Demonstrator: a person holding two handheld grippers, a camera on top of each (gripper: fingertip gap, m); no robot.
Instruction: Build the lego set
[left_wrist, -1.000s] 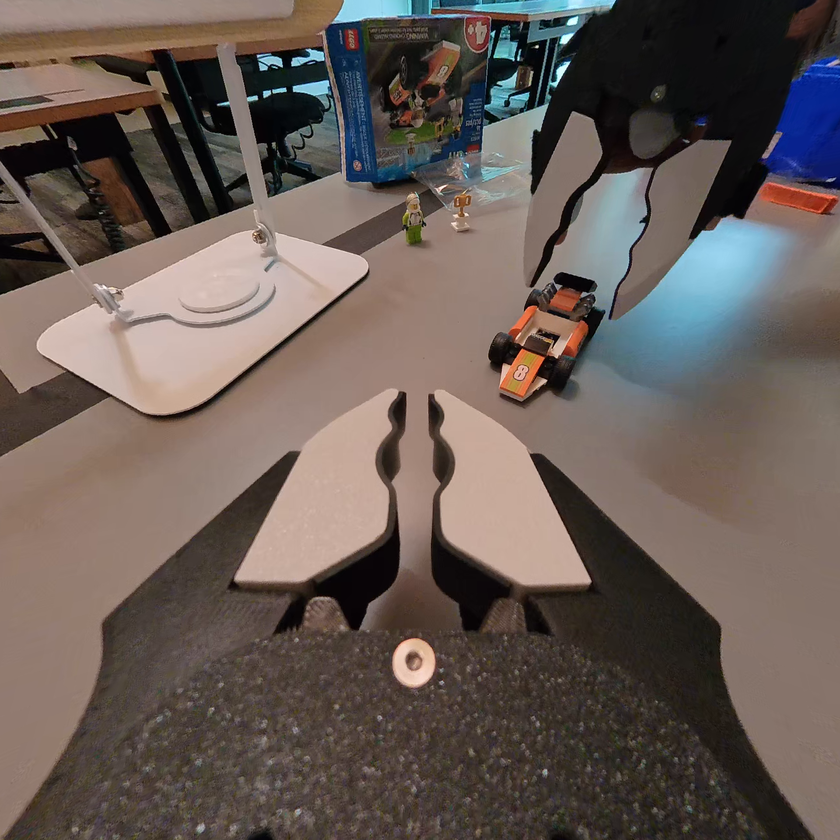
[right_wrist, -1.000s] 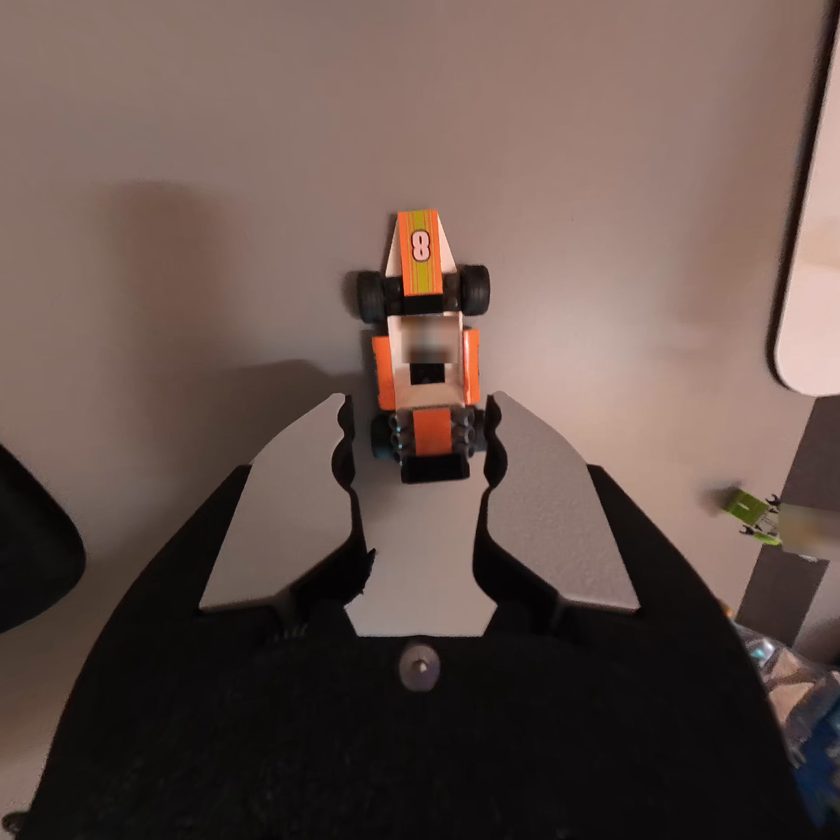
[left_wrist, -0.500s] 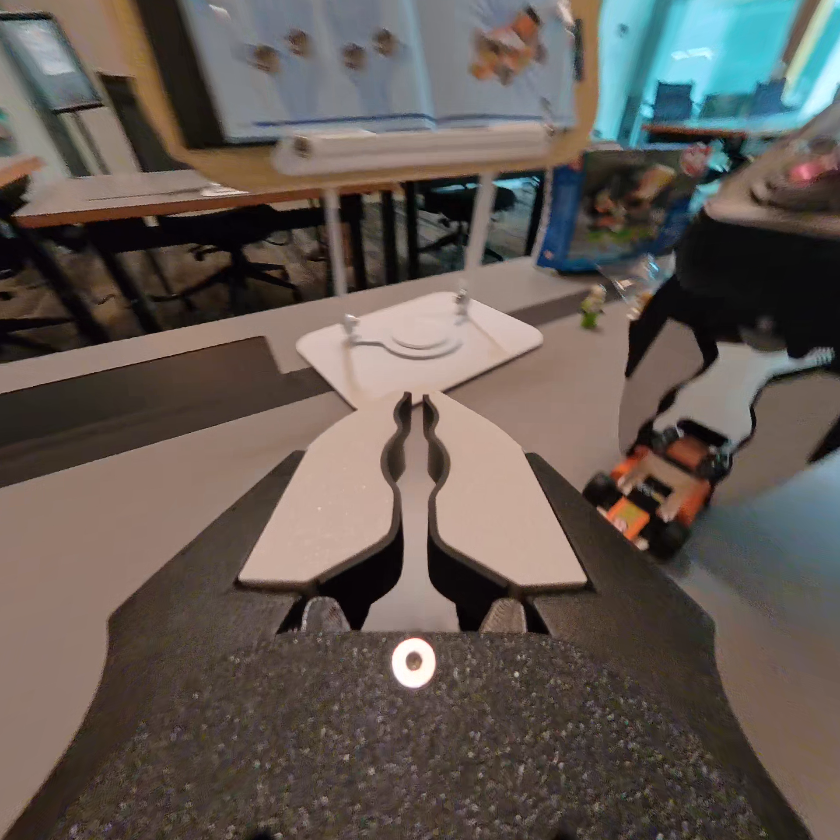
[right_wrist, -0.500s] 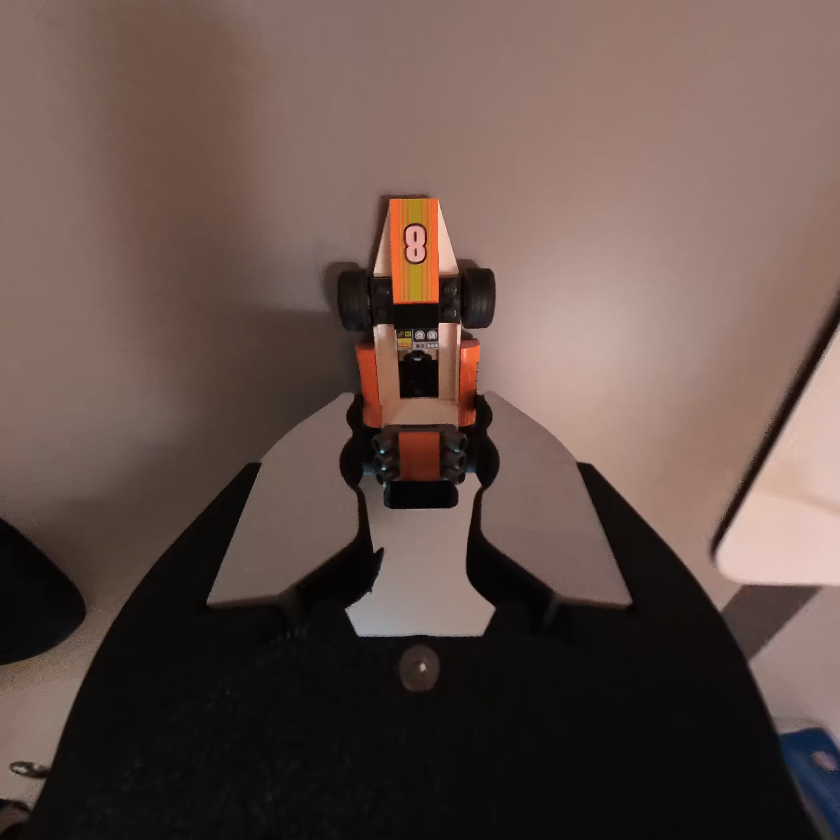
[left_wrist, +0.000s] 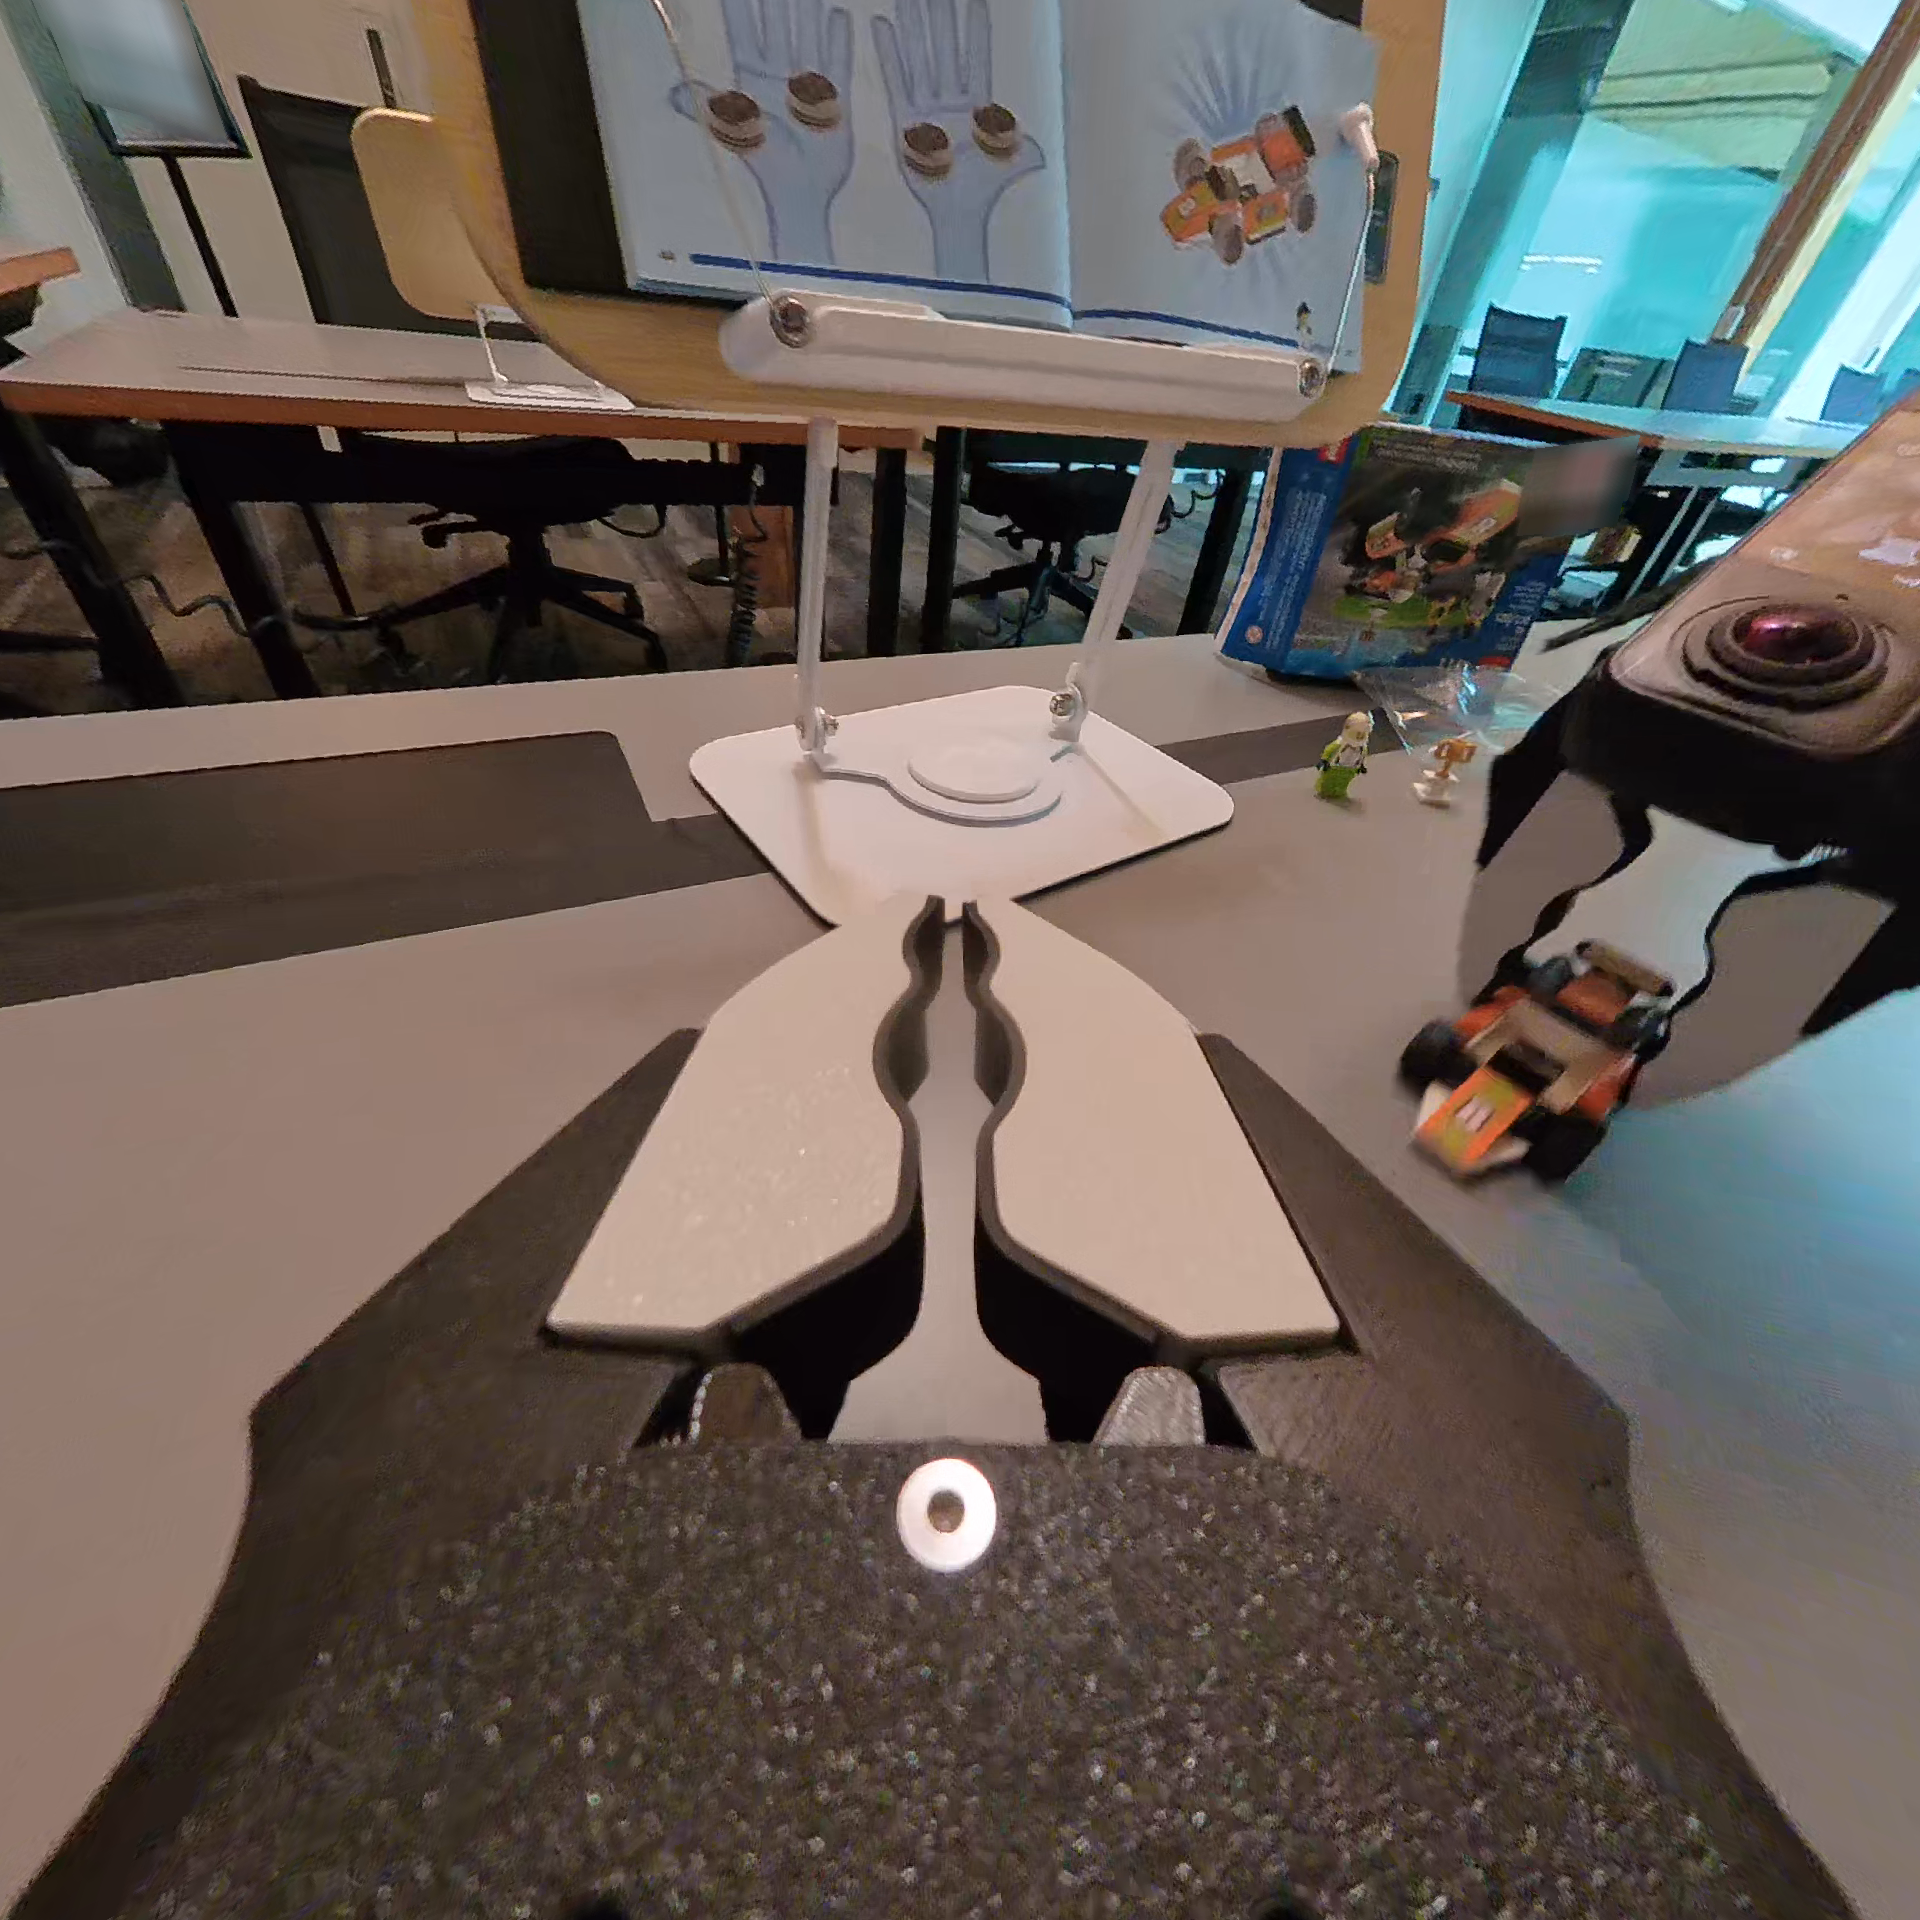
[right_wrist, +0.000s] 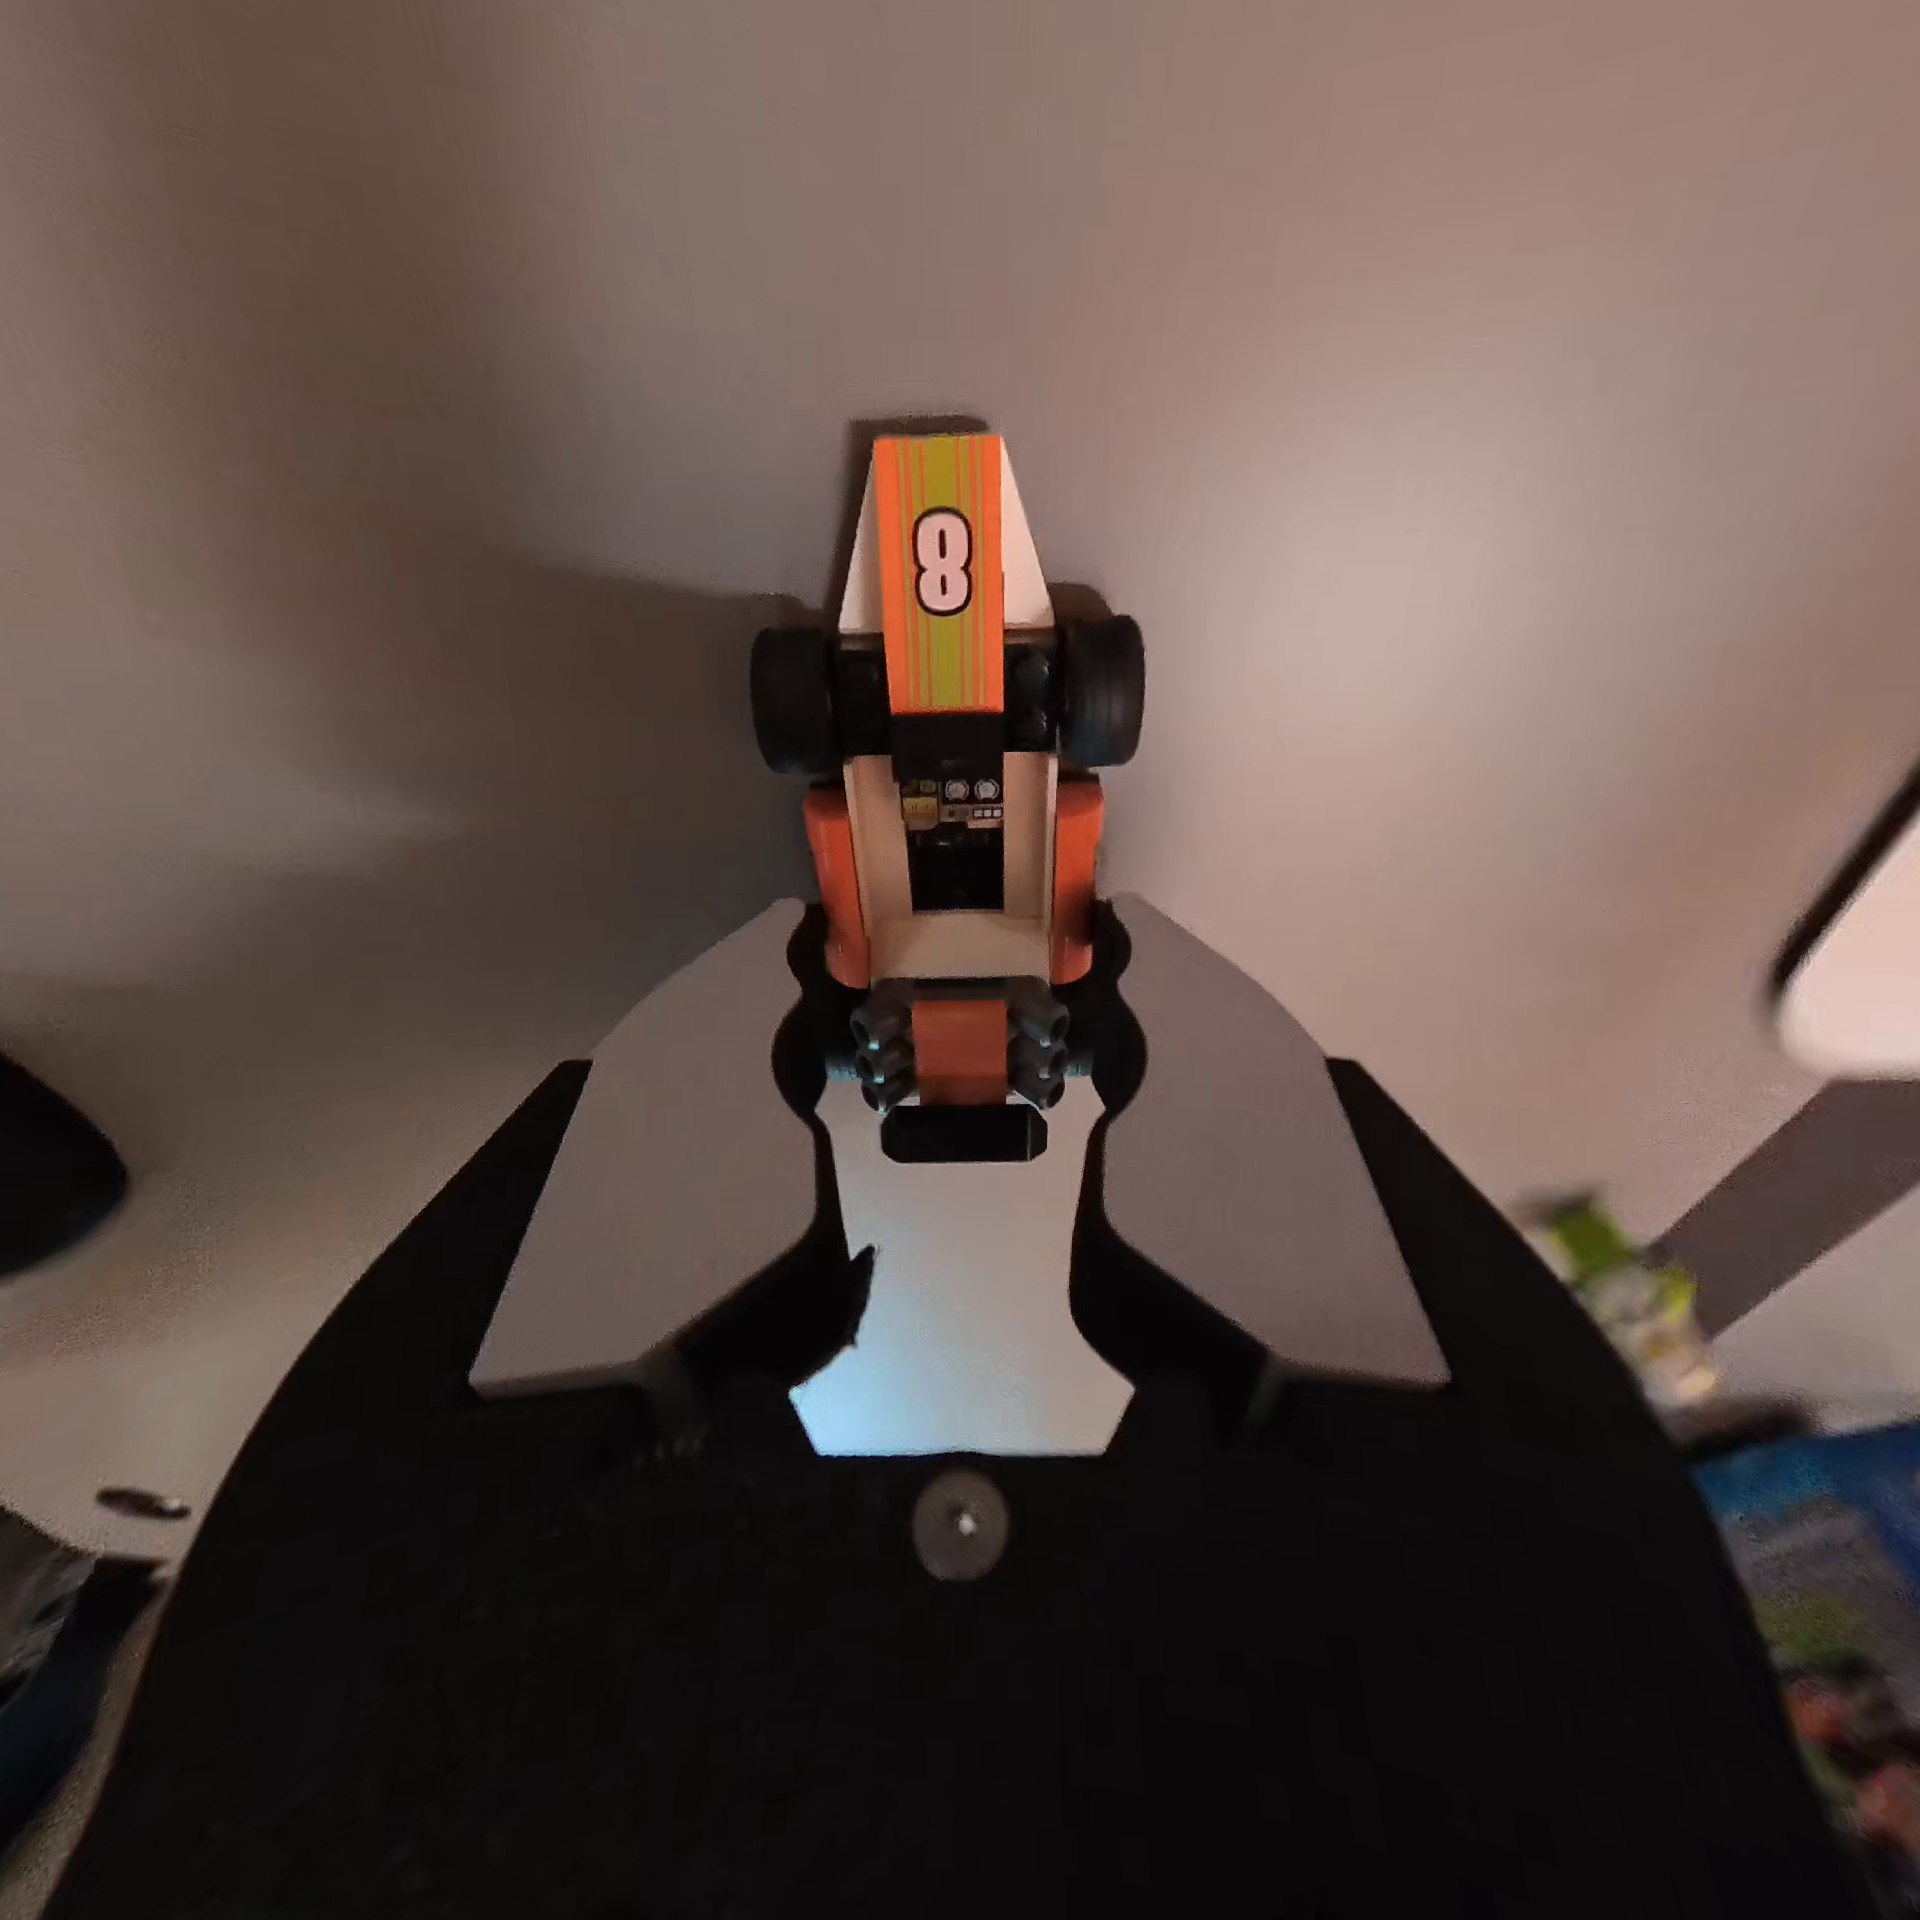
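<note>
An orange, white and black lego race car stands on the grey table. My right gripper is shut on the car's rear end, with one finger on each side, so the rear wheels are hidden. The left wrist view shows the car at the right with its nose towards me and the right gripper's fingers around its back. My left gripper is shut and empty, low over the table to the left of the car.
A white book stand holds an open instruction booklet behind my left gripper. A green minifigure, a small trophy piece, a clear plastic bag and the blue set box sit at the back right. My right fingertips sit around 25 cm from my left ones.
My right gripper came down over the car's rear and closed on it. My left gripper swung left and tilted up, so the stand and booklet now fill its view.
</note>
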